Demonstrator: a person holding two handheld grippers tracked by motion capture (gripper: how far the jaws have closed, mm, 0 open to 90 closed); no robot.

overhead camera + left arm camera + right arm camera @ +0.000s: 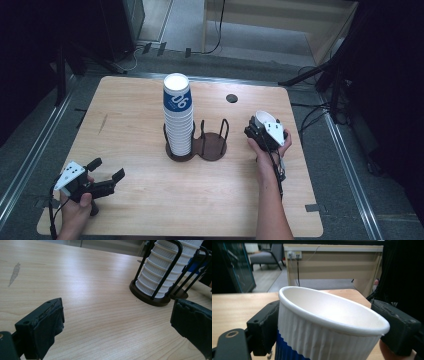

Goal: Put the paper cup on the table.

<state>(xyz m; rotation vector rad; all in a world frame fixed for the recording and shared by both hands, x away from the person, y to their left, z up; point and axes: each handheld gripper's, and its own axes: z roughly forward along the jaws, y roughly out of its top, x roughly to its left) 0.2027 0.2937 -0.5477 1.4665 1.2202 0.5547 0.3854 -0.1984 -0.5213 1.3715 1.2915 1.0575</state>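
A tall stack of ribbed white paper cups [178, 115] with blue print stands in one side of a dark two-ring cup holder [214, 147] at the table's middle; the ring to its right is empty. To the right of the holder, my right gripper [257, 125] is shut on a single white and blue paper cup [264, 119]. In the right gripper view that cup [319, 340] sits between the jaws of the right gripper [324, 320], mouth open towards the camera. My left gripper [107, 168] rests open near the front left corner. In its own view the left gripper [117, 322] has only bare wood between its jaws, with the cup stack [160, 272] ahead.
The wooden table [135, 200] has a small dark round hole [231, 98] near its back right and a grey smear [102, 124] on its left side. Cables and dark stands lie on the floor behind and to the right.
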